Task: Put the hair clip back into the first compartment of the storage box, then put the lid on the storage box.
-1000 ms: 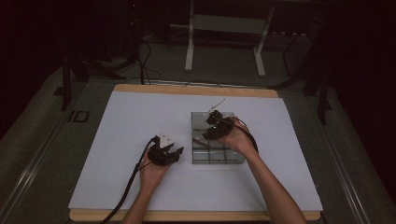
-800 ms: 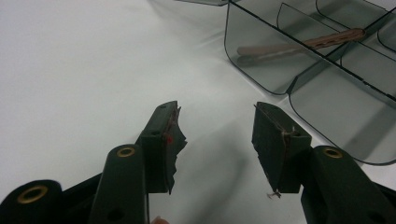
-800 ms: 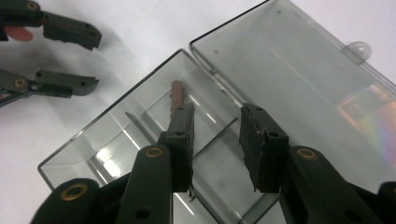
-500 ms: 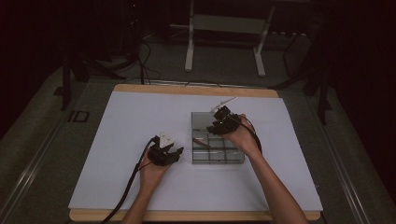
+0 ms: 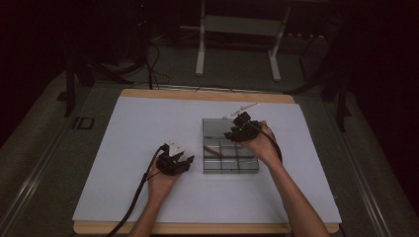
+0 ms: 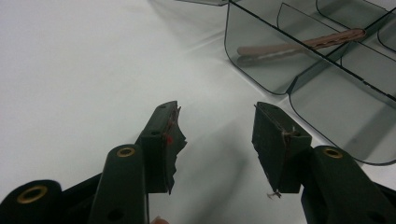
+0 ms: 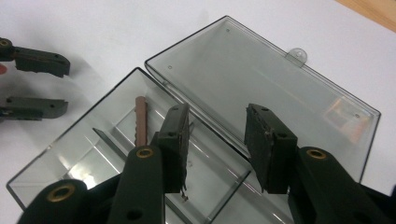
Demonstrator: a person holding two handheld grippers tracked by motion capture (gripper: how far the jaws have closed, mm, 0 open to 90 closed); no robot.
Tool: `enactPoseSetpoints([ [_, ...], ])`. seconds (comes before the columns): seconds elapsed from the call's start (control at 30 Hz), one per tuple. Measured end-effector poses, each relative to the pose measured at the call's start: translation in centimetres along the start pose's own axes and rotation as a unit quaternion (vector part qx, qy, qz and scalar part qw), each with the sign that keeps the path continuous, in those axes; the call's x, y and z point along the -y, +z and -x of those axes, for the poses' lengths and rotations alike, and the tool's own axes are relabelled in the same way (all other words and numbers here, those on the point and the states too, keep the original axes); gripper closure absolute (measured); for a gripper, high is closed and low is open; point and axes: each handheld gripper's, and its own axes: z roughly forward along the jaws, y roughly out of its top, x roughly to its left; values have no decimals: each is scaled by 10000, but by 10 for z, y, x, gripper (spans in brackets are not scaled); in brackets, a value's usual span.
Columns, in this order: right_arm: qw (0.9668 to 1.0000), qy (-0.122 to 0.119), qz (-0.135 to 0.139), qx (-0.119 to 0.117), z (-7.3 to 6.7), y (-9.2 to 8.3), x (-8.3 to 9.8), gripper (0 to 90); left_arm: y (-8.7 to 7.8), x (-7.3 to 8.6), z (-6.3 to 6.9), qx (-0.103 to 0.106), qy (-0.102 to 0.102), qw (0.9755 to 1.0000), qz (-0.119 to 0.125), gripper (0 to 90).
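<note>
One clear compartment box lies at the centre of the high view, on the white sheet that covers the table. Its single lid is folded fully back and lies flat on the sheet behind the tray, occupying the upper centre of the right gripper view, with one small closing tab on its far edge. Dividers split the tray into several compartments; an exact count cannot be made out.

One brown stick lies inside the box, slanted in a compartment at the tray's left side; it appears at the upper right of the left gripper view and left of centre in the right gripper view. No other contents can be made out.

Two grippers are present. The right gripper is held over the hinge line between tray and lid, just right of centre in the high view. Its jaws have just been opening; they stand well apart with nothing between the pads.

The left gripper rests low at centre-left of the high view, just beside the tray's left wall and not touching it. Its jaws are parted and empty, with only bare sheet between them.
</note>
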Motion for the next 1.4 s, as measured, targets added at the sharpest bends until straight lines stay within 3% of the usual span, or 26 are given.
enactPoseSetpoints([
  [1.4, 9988, 241, 410, 84, 26, -23, 11, 558, 0, 0, 0, -35, 28, 10000, 15, 512],
])
